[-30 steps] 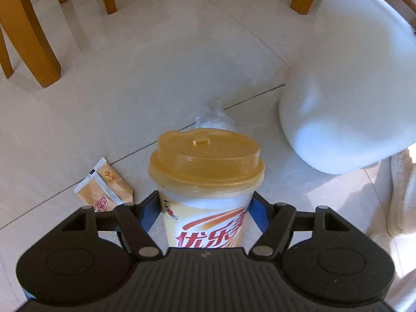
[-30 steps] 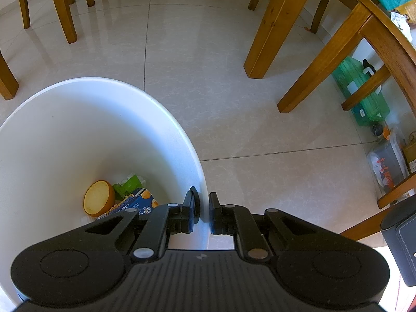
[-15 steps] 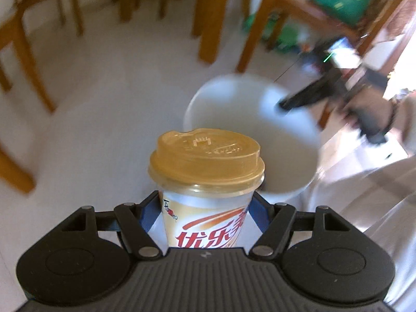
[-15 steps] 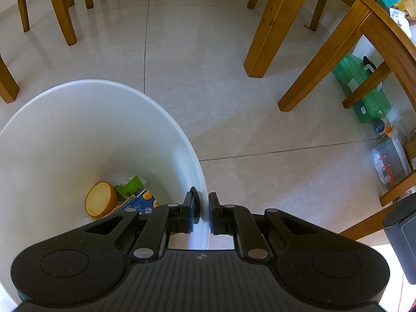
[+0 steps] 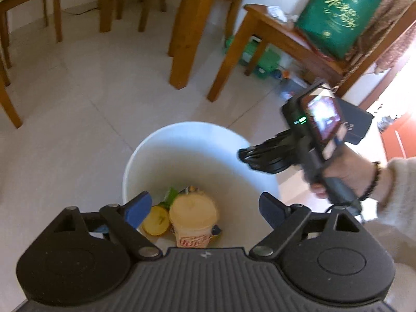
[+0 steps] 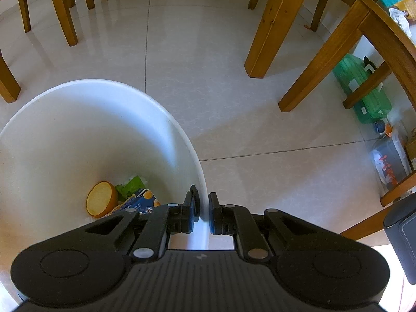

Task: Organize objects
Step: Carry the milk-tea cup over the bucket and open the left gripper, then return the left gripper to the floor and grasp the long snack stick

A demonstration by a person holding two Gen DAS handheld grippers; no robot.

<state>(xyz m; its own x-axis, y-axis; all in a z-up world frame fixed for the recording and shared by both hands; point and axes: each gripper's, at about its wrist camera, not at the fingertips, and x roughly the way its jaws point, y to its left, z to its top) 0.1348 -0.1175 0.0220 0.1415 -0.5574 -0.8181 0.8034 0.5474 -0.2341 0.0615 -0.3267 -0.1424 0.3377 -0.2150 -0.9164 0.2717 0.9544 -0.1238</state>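
Bin hold: I had the right gripper (image 6: 204, 212) clamped on the rim of the white bin (image 6: 78, 119), one finger inside the wall and one outside. I judged that this kept the bin tipped and steady with its mouth open to the other hand.
Left gripper: the left gripper (image 5: 205, 208) was spread wide above the bin's opening, its blue pads (image 5: 137, 209) well apart and touching nothing.
Cup: the milk tea cup (image 5: 193, 219) sat inside the bin near the bottom, lid up, free of the fingers. Whether it had settled I could not tell.
Bin contents: beside the cup lay an orange lid (image 5: 156, 221), a green wrapper (image 5: 170, 195) and a blue packet (image 6: 141, 201), all heaped at the low side of the bin.
Floor: the bin stood on the pale tiled floor (image 6: 234, 119) among wooden chair legs (image 6: 270, 26).
Task reading: with the cup in the bin, I took this item as dealt with. The left gripper was free for the next one.
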